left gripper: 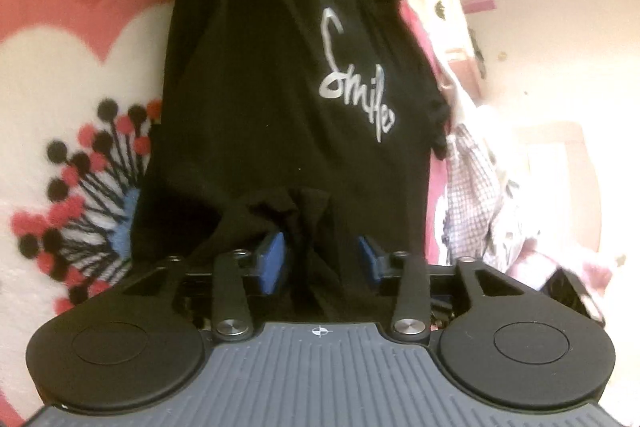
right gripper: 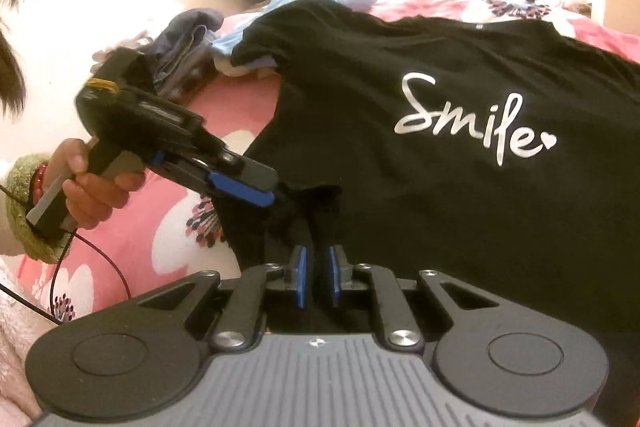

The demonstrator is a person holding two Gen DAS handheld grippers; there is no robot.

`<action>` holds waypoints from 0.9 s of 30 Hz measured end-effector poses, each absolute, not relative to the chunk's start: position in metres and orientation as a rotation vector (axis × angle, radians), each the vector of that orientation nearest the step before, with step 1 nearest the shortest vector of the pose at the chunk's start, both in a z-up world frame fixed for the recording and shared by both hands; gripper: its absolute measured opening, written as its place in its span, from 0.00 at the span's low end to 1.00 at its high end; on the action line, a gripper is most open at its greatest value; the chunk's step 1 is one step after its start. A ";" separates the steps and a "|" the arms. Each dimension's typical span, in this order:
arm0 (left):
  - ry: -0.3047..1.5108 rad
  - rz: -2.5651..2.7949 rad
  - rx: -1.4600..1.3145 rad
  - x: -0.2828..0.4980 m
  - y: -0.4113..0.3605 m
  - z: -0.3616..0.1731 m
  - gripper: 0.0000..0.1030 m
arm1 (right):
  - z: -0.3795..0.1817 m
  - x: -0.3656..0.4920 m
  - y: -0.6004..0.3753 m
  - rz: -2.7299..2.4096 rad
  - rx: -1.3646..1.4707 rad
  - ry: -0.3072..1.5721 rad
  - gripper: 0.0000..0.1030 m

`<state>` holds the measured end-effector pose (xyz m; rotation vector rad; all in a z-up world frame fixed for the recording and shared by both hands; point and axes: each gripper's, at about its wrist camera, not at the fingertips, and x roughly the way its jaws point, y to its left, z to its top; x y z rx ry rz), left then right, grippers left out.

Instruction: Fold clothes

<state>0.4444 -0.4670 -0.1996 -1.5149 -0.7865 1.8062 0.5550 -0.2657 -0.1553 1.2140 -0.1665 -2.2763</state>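
Your shirt (right gripper: 420, 75) is soft and limp; right gripper (right gripper: 318, 277) pinches its hem, left gripper (left gripper: 320, 259) stands released around a bunched fold.

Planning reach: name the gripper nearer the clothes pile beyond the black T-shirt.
Left. Left gripper sits beside the clothes pile; right gripper farther back, at the black T-shirt's hem.

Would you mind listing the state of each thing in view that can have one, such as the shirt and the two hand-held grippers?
Black shirt: spread print-up on the blanket, hem bunched at both grippers.
Left hand-held gripper: jaws apart, hem fabric loose between the pads.
Right hand-held gripper: jaws nearly closed, a fold of hem between them.
Flowered blanket: lying flat under the shirt.
Pile of clothes: crumpled, unfolded.
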 end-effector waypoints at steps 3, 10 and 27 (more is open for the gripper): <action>-0.713 1.838 -1.445 0.455 -0.471 -0.194 0.46 | -0.162 0.549 -0.276 -2.252 1.209 -0.127 0.14; -0.294 1.976 -1.336 0.472 -0.439 -0.177 0.46 | -0.164 0.538 -0.284 -2.234 1.209 -0.106 0.14; 0.162 2.014 -1.274 0.462 -0.403 -0.163 0.00 | -0.153 0.560 -0.254 -2.338 1.233 -0.127 0.14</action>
